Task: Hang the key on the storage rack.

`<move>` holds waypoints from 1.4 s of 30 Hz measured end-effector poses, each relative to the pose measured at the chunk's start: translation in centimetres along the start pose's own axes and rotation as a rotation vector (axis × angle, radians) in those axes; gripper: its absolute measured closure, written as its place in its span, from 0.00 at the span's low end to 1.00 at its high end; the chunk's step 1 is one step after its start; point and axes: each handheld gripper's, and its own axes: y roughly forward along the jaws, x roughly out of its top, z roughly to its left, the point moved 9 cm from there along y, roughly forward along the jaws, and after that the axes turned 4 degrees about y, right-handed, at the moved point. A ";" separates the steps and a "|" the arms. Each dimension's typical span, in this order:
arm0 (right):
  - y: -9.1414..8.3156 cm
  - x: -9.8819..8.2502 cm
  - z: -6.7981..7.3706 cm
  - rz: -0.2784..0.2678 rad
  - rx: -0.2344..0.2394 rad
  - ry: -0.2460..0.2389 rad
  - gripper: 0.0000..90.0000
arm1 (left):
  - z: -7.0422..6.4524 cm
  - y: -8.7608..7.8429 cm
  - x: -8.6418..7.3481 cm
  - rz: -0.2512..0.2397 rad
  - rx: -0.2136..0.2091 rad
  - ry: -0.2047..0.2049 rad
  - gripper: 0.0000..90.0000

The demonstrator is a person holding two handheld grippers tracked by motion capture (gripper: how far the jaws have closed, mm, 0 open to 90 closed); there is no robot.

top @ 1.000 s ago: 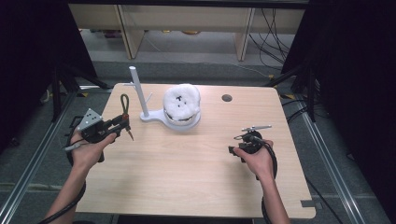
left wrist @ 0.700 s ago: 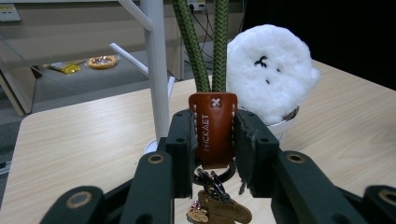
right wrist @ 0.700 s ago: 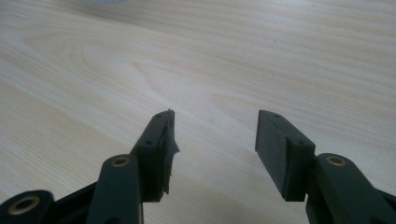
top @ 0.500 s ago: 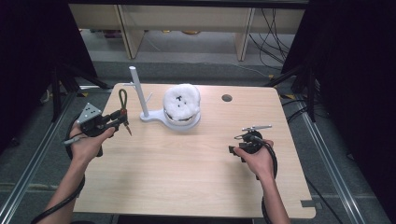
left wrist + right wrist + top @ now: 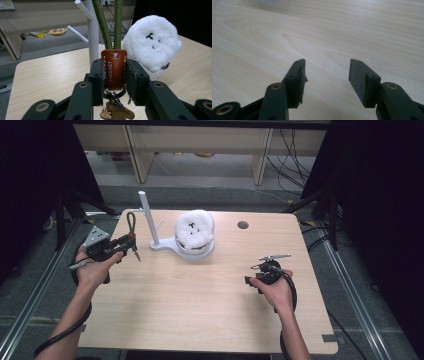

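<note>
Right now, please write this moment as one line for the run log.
left gripper: shut on keychain, loop up | white stand: just beyond | right gripper: open, holds nothing, over table

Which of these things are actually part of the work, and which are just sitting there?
In use:
- left tool, shut on the keychain
- white stand, just beyond the keychain's green loop

Sitting there:
- fluffy white toy
- right tool, open over the table
</note>
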 end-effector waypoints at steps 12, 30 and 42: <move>0.0 -0.1 0.2 0.005 -0.014 0.034 0.54 | 1.3 1.0 0.0 0.020 0.016 -0.016 0.76; 0.0 -0.2 0.0 0.008 -0.015 0.030 0.54 | 2.4 2.9 0.1 0.040 0.021 -0.041 0.76; 0.1 -0.1 0.0 -0.011 -0.021 0.024 0.54 | 2.6 3.8 -0.1 0.050 0.022 -0.071 0.75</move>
